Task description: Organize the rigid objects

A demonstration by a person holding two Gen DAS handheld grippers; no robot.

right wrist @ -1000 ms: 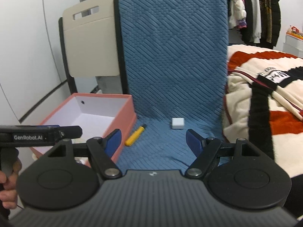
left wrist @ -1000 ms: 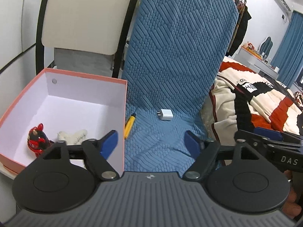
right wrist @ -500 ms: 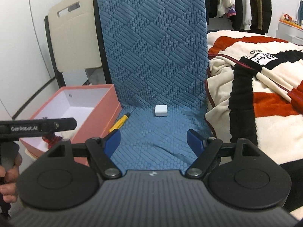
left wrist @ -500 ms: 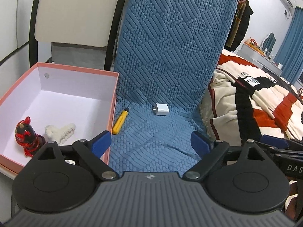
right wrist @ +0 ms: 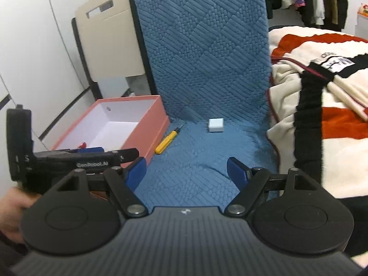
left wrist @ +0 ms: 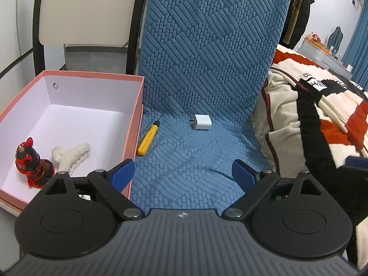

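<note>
1. Bedroom corner: blue quilted chair cushion (left wrist: 202,105) with a striped blanket (left wrist: 299,105) beside it and a pink box (left wrist: 135,105) touching the seat's left edge.
2. Still loose on the seat: yellow screwdriver (left wrist: 147,139) just beside the box wall, white charger (left wrist: 202,122) near the seat back, well apart from the screwdriver.
3. Already in the box: red figurine (left wrist: 30,163) and a fuzzy white item (left wrist: 71,155).
4. Left gripper (left wrist: 181,174): jaws have just been opening, now wide, nothing between them.
5. Right gripper (right wrist: 186,169): jaws also spread, nothing held.
6. Step, as I judge it: reach for a seat item, probably the left for the screwdriver.
7. Do it well: line the jaws across the handle, not along it; come down clear of the box wall; close mid-handle so it doesn't pivot; lift before swinging over the rim.
8. Charger: grip its flat sides, avoid the prongs.
</note>
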